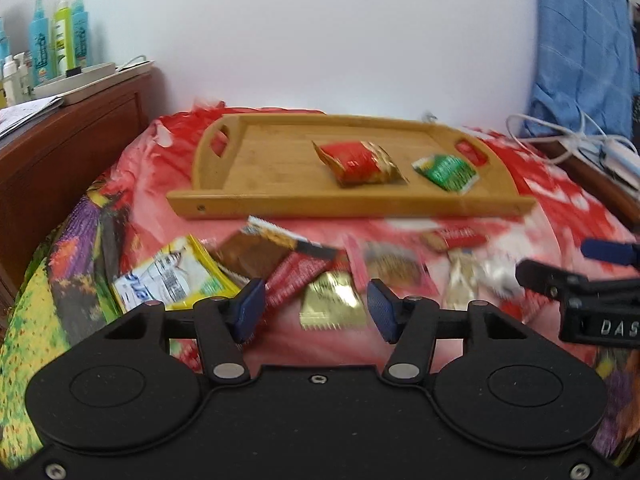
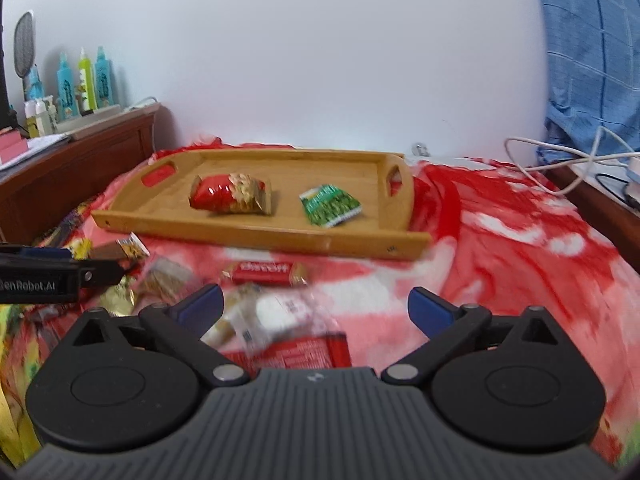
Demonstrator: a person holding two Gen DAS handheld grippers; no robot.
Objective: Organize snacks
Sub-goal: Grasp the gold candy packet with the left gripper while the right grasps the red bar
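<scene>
Covering the bed, a red floral blanket (image 2: pixel 500 248) meets a white wall (image 2: pixel 300 60). Both the left gripper (image 1: pixel 316 312) and right gripper (image 2: pixel 316 308) gape wide, empty, over loose snacks (image 1: pixel 332 304); the wooden tray (image 1: pixel 280 200) sits at twelve o'clock.

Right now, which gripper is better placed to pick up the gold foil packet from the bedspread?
Left. The open left gripper frames the gold foil packet directly ahead; the open right gripper faces a white wrapped snack instead.
</scene>
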